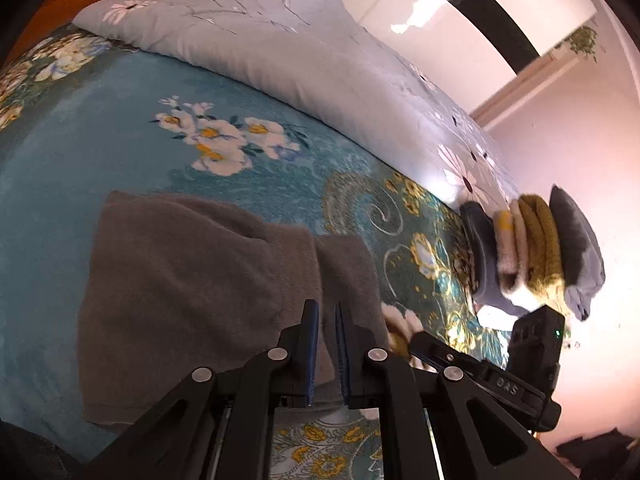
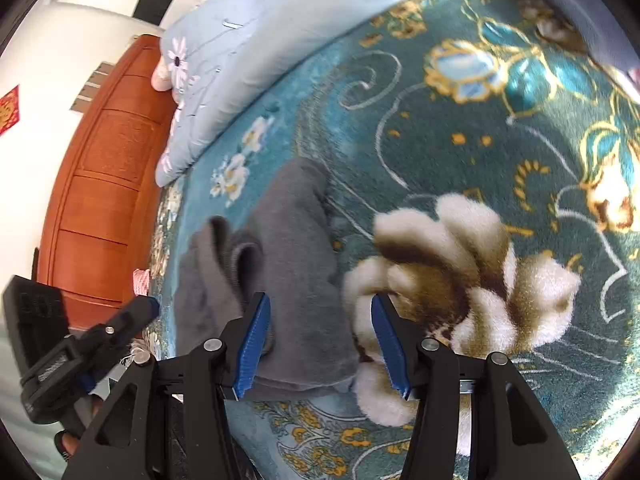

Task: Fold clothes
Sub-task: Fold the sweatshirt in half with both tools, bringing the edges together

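Observation:
A grey garment (image 1: 192, 280) lies folded on the teal flowered blanket (image 1: 100, 140); one layer is doubled over along its right side. My left gripper (image 1: 326, 320) hovers over the garment's near right part, its blue pads almost together, and I see no cloth pinched between them. In the right wrist view the grey garment (image 2: 288, 264) runs away from me, with a raised fold at its left. My right gripper (image 2: 320, 340) stands open across the garment's near right corner, left pad over grey cloth, right pad over a white woven flower (image 2: 460, 272). The left gripper (image 2: 146, 306) shows at the far left.
A stack of folded clothes (image 1: 528, 248) in blue, white, mustard and grey sits on the blanket to the right. A pale blue quilt (image 1: 280, 52) lies bunched along the far side. A wooden headboard (image 2: 104, 184) stands at one end. The right tool's black casing (image 1: 536, 344) is close by.

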A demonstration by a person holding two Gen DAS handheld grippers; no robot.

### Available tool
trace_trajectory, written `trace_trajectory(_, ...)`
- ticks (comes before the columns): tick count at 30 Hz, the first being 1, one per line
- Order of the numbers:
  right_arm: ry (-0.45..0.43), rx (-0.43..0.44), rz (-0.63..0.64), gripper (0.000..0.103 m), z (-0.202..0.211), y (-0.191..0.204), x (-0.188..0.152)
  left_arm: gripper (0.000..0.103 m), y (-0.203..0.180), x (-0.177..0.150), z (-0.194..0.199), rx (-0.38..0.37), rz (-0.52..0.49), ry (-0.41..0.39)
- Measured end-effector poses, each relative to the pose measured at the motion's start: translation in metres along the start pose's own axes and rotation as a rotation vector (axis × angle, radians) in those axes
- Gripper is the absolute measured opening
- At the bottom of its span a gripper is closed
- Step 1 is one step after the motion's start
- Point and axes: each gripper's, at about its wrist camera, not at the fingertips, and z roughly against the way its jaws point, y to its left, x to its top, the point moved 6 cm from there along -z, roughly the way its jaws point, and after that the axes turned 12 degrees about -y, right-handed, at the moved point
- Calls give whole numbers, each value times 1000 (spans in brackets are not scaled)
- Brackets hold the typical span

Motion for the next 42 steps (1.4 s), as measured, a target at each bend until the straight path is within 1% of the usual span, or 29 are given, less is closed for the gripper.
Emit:
trace_trajectory(2, -7, 31, 20, 54, 1, 11, 1, 11, 25, 15, 9, 98, 27, -55)
trace_trajectory(4, 11, 79, 46, 54, -3, 28, -2, 12, 47, 20, 12, 200, 39, -75)
trace_trajectory(7, 83, 130, 96, 54, -23, 54, -18, 14, 82, 12, 11, 297, 99, -42)
trace_trajectory(9, 140, 149, 105, 54, -38, 64, -31, 16, 96, 0, 7, 332, 132, -2)
trace_trajectory(11, 198, 155, 113, 54, -54, 70, -46, 17, 102, -8, 3, 361, 144, 57)
trace_trajectory(13, 204, 122, 136, 54, -57, 69, -54, 20, 102, -15, -1, 383, 136, 98)
trace_trajectory(14, 205, 111, 128, 54, -57, 66, -55, 23, 100, -18, -3, 392, 124, 113)
trace_trajectory(18, 214, 101, 54, 54, -55, 52, -59, 33, 93, -29, -10, 437, 48, 175)
trace_trajectory(19, 220, 101, 45, 54, -57, 51, -60, 34, 91, -31, -11, 445, 31, 189)
trace_trajectory(21, 241, 107, 30, 54, -60, 52, -63, 37, 91, -35, -12, 448, 28, 209)
trace_trajectory(24, 276, 121, 14, 54, -63, 56, -73, 40, 92, -40, -13, 451, 26, 239)
trace_trajectory(27, 283, 115, -1, 54, -70, 56, -77, 42, 94, -39, -8, 421, 62, 221)
trace_trajectory(30, 241, 128, -31, 55, -73, 57, -72, 44, 99, -35, 1, 352, 145, 169)
trace_trajectory(33, 176, 175, -54, 60, -72, 65, -63, 44, 107, -31, 12, 284, 246, 120)
trace_trajectory(37, 127, 214, -77, 60, -71, 69, -58, 44, 114, -28, 9, 276, 302, 120)
trace_trajectory(41, 168, 140, -100, 60, -81, 52, -65, 44, 112, -28, 8, 280, 287, 123)
trace_trajectory(42, 162, 144, -108, 60, -81, 52, -64, 44, 111, -28, 7, 283, 279, 124)
